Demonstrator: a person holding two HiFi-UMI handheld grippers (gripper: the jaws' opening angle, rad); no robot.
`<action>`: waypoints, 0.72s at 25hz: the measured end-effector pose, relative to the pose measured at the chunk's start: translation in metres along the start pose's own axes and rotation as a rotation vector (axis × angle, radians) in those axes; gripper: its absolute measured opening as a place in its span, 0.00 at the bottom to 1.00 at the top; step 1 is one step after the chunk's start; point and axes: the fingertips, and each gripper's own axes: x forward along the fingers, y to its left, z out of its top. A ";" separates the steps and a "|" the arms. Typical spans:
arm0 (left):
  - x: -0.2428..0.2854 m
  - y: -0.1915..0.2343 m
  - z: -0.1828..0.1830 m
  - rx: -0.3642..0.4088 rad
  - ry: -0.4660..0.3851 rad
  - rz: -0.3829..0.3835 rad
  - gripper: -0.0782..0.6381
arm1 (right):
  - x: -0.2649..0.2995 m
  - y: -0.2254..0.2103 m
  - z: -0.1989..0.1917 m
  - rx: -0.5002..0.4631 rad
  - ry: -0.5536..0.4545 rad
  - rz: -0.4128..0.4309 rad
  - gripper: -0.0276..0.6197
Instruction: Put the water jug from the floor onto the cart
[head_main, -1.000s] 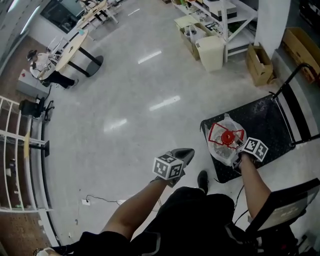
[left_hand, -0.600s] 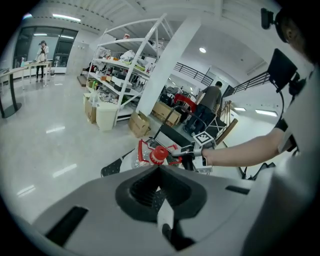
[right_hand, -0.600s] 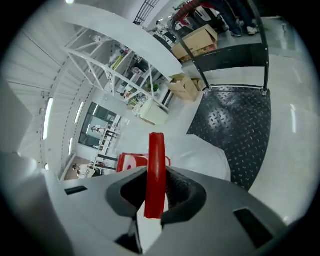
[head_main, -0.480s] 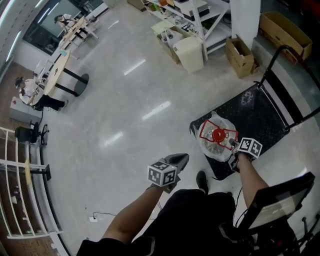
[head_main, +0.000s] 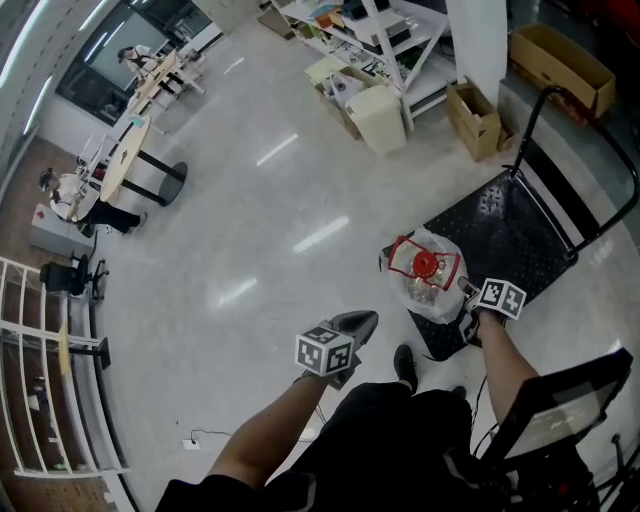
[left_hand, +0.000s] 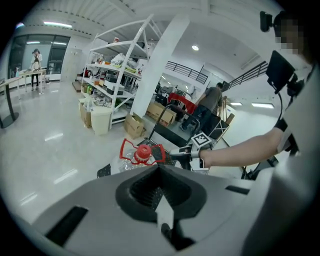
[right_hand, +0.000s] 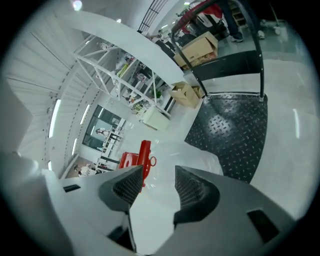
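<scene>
Right tongs (head_main: 468, 293): jaws stand well apart, having just been opening. The right gripper view shows no pad pressing on anything. The red handle (right_hand: 136, 159) of the water jug (head_main: 428, 288) lies just beyond the tip of one jaw, and the jug's clear body shows past the gap.

Left tongs (head_main: 358, 323): jaws closed together with nothing between them. I hold them over the floor (head_main: 250, 230), apart from the jug and to its left in the head view.

Water jug: upright, red cap uppermost, on the near corner of the cart (head_main: 510, 225). It rests on the black studded deck close to the edge. The deck behind it is bare up to the black push bar (head_main: 628, 160).
</scene>
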 end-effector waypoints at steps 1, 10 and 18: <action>0.000 -0.005 -0.001 0.006 -0.003 -0.003 0.11 | -0.015 -0.007 0.000 -0.003 -0.011 -0.009 0.32; -0.001 -0.079 0.024 0.077 -0.121 -0.087 0.11 | -0.191 -0.006 0.036 -0.176 -0.234 0.083 0.32; 0.005 -0.208 0.083 0.315 -0.290 -0.316 0.11 | -0.351 0.008 0.047 -0.371 -0.529 0.020 0.07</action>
